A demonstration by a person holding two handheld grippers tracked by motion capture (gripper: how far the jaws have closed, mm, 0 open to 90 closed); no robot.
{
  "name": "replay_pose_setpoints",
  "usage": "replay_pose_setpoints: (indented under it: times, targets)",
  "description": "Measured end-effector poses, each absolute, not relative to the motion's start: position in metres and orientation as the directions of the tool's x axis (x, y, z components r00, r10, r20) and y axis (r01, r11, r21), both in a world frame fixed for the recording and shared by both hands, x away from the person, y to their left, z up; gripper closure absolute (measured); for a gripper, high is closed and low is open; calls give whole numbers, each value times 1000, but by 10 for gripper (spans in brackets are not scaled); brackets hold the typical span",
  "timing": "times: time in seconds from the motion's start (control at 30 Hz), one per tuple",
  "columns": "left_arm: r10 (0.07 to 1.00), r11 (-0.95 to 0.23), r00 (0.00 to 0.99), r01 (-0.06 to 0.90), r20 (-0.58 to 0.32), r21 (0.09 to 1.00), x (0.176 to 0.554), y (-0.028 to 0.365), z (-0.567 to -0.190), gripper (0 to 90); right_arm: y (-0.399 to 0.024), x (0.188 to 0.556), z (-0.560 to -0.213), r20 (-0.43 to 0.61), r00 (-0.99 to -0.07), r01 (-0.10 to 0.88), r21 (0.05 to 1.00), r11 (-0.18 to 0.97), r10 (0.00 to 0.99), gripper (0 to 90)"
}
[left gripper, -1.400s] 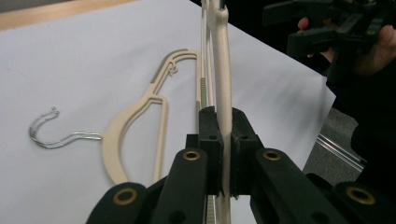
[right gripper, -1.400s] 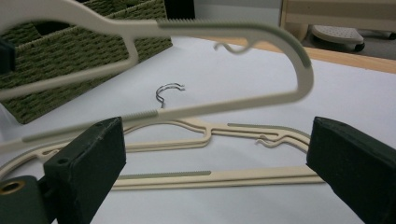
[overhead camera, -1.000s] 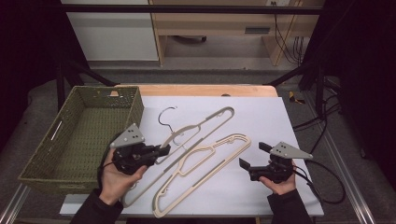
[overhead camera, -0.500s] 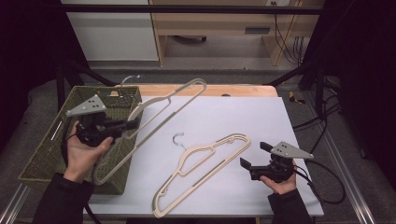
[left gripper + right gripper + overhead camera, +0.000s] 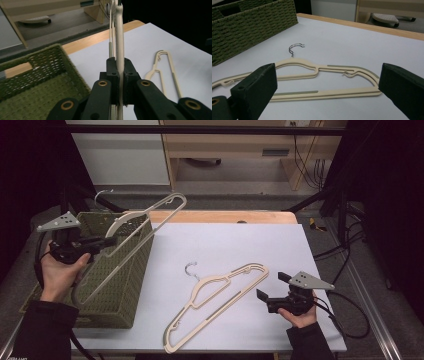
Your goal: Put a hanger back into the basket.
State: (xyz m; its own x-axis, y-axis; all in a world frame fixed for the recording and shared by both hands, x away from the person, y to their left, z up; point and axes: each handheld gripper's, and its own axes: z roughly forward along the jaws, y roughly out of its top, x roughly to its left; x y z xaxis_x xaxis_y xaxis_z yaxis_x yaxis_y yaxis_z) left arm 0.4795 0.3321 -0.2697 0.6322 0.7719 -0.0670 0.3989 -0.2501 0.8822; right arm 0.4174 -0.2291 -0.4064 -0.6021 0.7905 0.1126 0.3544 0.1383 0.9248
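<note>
Carrying 1 cream hanger [image 5: 131, 222] pinched in left claw [image 5: 107, 241] over green basket [image 5: 131, 285], next lower, release; right claw [image 5: 262, 295] wide open, empty.

Dim room, dark at both sides. White rectangular tabletop [image 5: 240, 245] edged at the far side by a light wooden strip [image 5: 225, 216]. Behind it, grey floor [image 5: 225, 200]. Pale wooden bench-like furniture piece [image 5: 240, 150] against the back, with a grey slotted panel [image 5: 276, 152] on its front and bundled black cables [image 5: 305, 155] hanging at its right. White flat cabinet panel [image 5: 117, 152] to its left. Black metal frame bar [image 5: 200, 129] running across the top. More black cables [image 5: 345, 250] trailing over the floor at the right. Light falling mainly on the tabletop.
</note>
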Motion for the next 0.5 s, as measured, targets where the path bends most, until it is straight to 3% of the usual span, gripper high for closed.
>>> replay_pose_setpoints:
  times: [0.5]
  targets:
    - [815,-241,577,429,-59,871,490,387,-290,859,-229,418,-407,107,-606,354,924,146,788,23]
